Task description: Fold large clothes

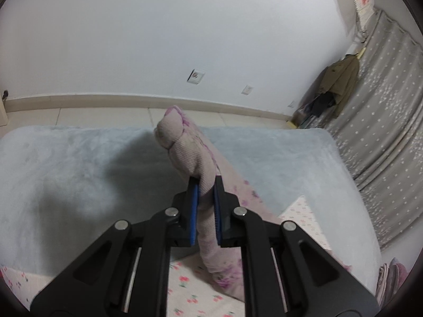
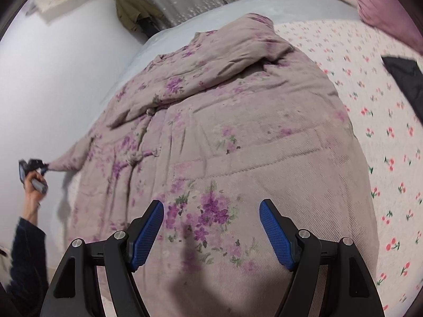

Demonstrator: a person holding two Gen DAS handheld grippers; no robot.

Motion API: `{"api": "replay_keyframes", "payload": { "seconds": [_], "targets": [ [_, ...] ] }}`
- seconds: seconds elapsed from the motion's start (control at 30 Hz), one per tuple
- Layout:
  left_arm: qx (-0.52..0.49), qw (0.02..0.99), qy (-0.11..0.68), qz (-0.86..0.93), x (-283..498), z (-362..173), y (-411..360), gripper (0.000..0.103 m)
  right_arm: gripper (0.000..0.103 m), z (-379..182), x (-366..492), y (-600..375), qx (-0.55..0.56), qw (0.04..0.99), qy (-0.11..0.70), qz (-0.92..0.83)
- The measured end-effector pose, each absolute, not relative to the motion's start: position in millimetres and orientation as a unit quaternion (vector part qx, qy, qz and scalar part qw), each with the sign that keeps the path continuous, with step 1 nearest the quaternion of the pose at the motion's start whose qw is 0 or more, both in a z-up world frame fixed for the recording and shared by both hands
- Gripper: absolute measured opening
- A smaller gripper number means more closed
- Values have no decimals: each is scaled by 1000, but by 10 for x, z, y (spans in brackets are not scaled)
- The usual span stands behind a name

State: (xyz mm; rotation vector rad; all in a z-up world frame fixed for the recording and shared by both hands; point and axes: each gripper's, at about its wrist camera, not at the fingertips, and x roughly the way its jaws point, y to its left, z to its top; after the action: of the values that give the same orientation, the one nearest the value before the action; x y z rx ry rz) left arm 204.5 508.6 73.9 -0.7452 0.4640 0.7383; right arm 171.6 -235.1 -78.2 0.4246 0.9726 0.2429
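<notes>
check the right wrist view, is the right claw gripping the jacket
No, the right claw hangs open above the floral jacket, its blue pads apart with no cloth between them.

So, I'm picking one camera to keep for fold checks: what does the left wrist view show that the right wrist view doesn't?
Left wrist only: the left gripper shut on the sleeve end, and two wall sockets.
Right wrist only: the whole mauve quilted floral jacket spread flat, the open right gripper above its hem, and a hand.
Both: the cherry-print sheet and grey starred curtain.
</notes>
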Motion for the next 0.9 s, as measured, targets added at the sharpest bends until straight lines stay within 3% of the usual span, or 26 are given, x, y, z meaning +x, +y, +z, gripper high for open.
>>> {"api": "replay_keyframes", "payload": {
  "seconds": [0.3, 0.63, 0.8, 0.83, 0.9],
  "targets": [
    [-320, 888, 175, 280, 2281, 1398, 4065, 12, 76, -757, 1674, -2575, 278, 827, 473, 126],
    [-276, 945, 170, 41, 2604, 1818, 1716, 8, 76, -609, 1554, -2867, 341, 820, 442, 126],
    [-221, 926, 291, -100, 2758, 1412, 437, 8, 76, -621, 1573, -2885, 330, 827, 442, 112],
    [-207, 919, 321, -102, 2788, 1232, 355, 11, 76, -651, 1586, -2876, 322, 828, 448, 104],
    [-161, 924, 343, -58, 2838, 957, 443, 28, 76, -696, 1609, -2870, 320, 823, 459, 100]
  ]
}}
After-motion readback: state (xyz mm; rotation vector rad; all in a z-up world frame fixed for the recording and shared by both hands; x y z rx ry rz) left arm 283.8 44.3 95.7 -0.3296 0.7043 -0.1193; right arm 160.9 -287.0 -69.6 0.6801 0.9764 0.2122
